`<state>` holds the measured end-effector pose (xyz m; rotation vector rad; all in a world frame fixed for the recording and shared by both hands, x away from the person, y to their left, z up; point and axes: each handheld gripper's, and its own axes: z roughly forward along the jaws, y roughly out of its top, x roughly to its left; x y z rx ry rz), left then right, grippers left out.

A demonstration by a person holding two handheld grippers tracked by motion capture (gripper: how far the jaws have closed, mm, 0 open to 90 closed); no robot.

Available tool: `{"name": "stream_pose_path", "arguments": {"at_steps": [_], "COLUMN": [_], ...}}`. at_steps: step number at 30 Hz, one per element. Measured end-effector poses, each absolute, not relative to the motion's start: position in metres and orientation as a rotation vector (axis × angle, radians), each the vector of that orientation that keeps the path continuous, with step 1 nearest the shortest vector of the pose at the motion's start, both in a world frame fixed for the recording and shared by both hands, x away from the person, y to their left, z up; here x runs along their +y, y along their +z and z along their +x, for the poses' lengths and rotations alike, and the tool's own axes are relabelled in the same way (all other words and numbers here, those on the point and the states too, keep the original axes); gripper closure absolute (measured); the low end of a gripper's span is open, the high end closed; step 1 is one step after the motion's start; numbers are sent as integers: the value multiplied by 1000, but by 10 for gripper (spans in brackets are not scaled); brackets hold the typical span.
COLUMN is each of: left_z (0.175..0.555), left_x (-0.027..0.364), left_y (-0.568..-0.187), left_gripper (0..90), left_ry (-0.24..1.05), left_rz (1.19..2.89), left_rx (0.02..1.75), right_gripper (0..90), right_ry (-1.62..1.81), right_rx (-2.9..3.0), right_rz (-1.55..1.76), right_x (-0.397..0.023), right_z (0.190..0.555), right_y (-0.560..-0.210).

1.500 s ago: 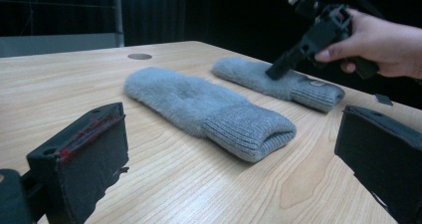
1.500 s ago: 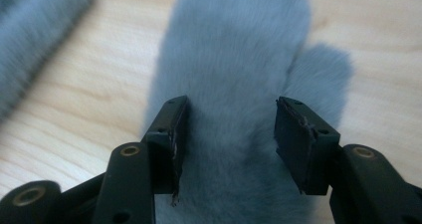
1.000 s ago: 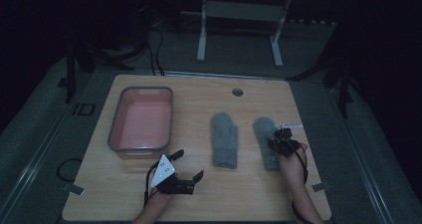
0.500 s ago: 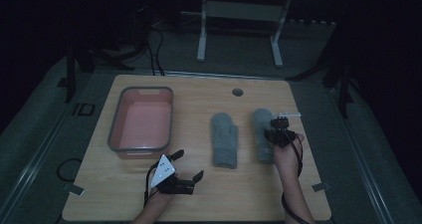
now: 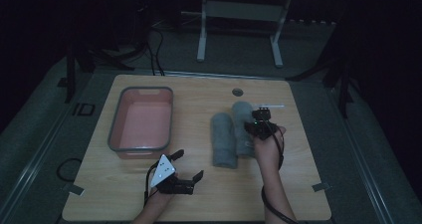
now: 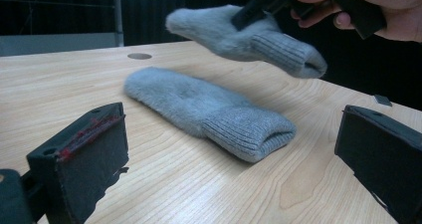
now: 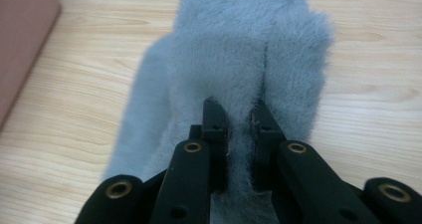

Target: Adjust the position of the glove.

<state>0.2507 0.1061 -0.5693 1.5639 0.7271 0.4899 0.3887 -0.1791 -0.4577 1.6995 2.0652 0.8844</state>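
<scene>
From above my right claw (image 5: 260,126) pinches one grey mitten (image 5: 242,115) beside its twin (image 5: 223,140), pink tub (image 5: 142,122) off left; my left claw (image 6: 239,159) gapes, framing the lying twin (image 6: 209,112); my right's camera shows fleece (image 7: 249,59) clamped.

The left gripper (image 5: 188,167) sits low with its jaws wide apart. The right gripper (image 5: 255,126) is up high, its jaws squeezed close together.
</scene>
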Motion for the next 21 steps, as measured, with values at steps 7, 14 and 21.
{"name": "stream_pose_path", "arguments": {"at_steps": [7, 14, 21], "left_z": [251, 251, 251], "left_x": [106, 106, 107], "left_y": [-569, -569, -569], "left_gripper": [6, 6, 6], "left_ry": [486, 484, 479], "left_rz": [1566, 1567, 1566], "left_rx": [725, 723, 722], "right_gripper": [814, 814, 813], "right_ry": [895, 874, 830], "right_rx": [2116, 2158, 2159], "right_rz": [1681, 1676, 1695], "right_x": [-144, -117, -113], "right_z": [391, 391, 389], "right_y": [-459, -462, -475]}}
